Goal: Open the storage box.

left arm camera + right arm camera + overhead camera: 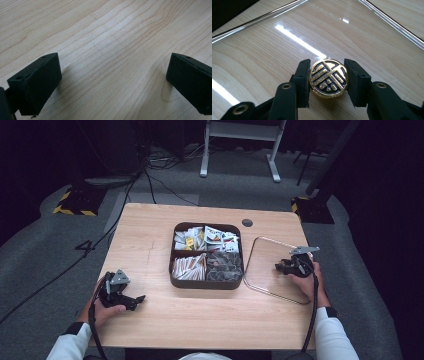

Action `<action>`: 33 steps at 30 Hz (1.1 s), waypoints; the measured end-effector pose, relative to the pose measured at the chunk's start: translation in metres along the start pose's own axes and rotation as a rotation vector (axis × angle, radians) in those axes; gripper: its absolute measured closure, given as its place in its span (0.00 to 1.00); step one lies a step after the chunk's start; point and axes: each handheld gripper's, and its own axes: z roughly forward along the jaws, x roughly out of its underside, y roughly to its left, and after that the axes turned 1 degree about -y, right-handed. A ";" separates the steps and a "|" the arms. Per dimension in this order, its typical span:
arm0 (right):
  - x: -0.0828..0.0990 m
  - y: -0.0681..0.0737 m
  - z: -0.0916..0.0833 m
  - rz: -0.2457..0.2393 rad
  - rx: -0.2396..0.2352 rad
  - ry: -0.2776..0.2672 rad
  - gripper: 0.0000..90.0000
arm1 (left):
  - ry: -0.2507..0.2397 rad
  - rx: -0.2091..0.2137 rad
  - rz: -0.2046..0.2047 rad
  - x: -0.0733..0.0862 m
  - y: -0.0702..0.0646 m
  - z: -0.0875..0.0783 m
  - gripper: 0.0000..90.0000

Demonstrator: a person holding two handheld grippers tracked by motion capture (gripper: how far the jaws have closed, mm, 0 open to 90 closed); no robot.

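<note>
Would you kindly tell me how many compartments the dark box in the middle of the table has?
4. The dark box is split two by two: far left and far right hold packets, near left holds pale sachets, near right holds dark items. Nothing suggests a hidden compartment.

Table: a light wooden table (150, 235) fills the middle of the high view, with a small dark round cap (247, 223) near its upper edge.
Centre: a dark four-compartment tray (206, 284) of packets sits directly on the wood.
Right: a clear glass lid (265, 265) lies flat just beside the tray.
</note>
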 end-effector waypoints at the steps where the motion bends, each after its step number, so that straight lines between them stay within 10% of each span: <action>1: 0.000 0.000 0.000 0.001 -0.001 0.000 0.66 | 0.000 0.000 0.000 0.000 0.000 0.000 0.00; 7: -0.002 -0.002 -0.005 0.065 -0.027 -0.081 0.57 | -0.002 -0.001 -0.002 0.000 0.000 0.000 0.00; 15: 0.000 -0.007 -0.005 0.096 -0.015 -0.059 0.47 | 0.000 0.000 0.000 0.000 0.000 0.000 0.00; 33: -0.017 0.011 -0.015 0.042 -0.005 -0.099 0.33 | -0.001 0.000 0.001 0.000 0.000 0.000 0.00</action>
